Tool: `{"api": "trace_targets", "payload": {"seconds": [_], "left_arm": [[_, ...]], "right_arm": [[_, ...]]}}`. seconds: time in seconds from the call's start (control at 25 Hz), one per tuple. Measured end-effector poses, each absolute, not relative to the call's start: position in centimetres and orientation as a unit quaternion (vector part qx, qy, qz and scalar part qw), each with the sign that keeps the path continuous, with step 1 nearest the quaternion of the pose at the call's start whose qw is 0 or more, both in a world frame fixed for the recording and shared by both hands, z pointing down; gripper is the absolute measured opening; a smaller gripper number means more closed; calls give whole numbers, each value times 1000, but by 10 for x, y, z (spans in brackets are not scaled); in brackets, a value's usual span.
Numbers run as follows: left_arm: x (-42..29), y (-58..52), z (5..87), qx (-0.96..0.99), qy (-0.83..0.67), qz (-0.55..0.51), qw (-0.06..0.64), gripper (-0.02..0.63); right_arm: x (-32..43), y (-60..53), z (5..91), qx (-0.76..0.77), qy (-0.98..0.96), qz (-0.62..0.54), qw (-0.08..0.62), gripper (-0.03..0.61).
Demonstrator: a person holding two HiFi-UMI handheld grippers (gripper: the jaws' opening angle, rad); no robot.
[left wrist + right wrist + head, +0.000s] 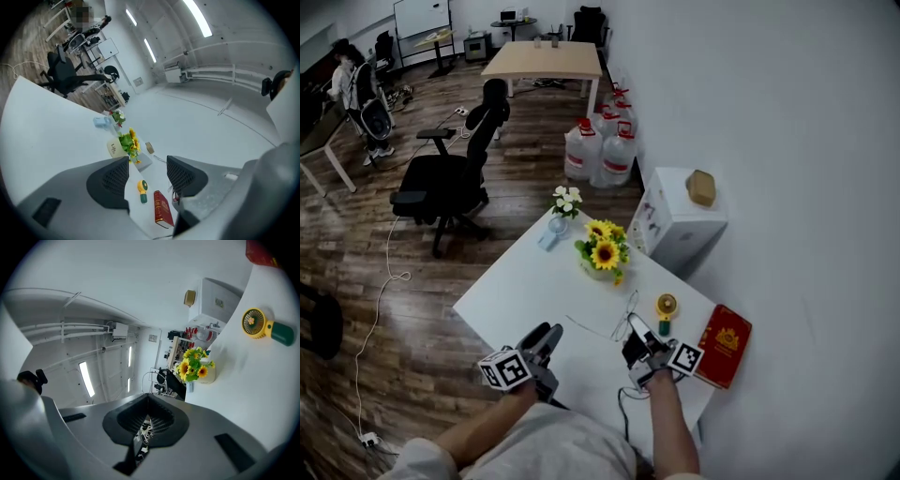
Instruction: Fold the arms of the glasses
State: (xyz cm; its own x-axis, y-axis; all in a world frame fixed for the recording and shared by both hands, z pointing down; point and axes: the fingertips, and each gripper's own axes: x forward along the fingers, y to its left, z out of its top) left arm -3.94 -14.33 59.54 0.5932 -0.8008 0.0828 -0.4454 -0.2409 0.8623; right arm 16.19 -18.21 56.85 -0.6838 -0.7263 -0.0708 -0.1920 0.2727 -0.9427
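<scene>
Thin wire-framed glasses (pixel 627 309) are held just above the white table (pixel 525 281), one arm sticking out to the left. My right gripper (pixel 636 330) is shut on them at the frame's near end. In the right gripper view the pads (pixel 161 420) meet around a bit of thin metal, and a wire rim (pixel 151 378) shows past the right gripper (pixel 147 420). My left gripper (pixel 551 336) hangs open to the left of the glasses, apart from them. Nothing is between the left gripper (pixel 147 176) fingers.
A yellow and green hand fan (pixel 665 312) lies right of the glasses, with a red book (pixel 724 345) at the table's right edge. A sunflower pot (pixel 602 251) and a small white-flower vase (pixel 566 200) stand farther back. A white cabinet (pixel 680 220) is beyond the table.
</scene>
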Motion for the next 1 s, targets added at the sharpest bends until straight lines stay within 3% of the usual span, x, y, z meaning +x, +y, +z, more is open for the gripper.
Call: {"api": "trace_targets", "payload": {"seconds": [0.2, 0.36, 0.56, 1.0], "left_arm": [[-19, -142, 580, 756, -381, -227, 481, 224], [-7, -144, 568, 772, -352, -229, 478, 137], [-1, -147, 561, 780, -332, -230, 478, 86], [10, -157, 551, 808, -276, -207, 477, 44]], "right_arm": [[152, -184, 569, -300, 755, -524, 258, 8], [148, -182, 565, -295, 756, -523, 260, 8], [144, -180, 563, -288, 762, -520, 258, 8], [130, -171, 563, -266, 786, -509, 228, 8]]}}
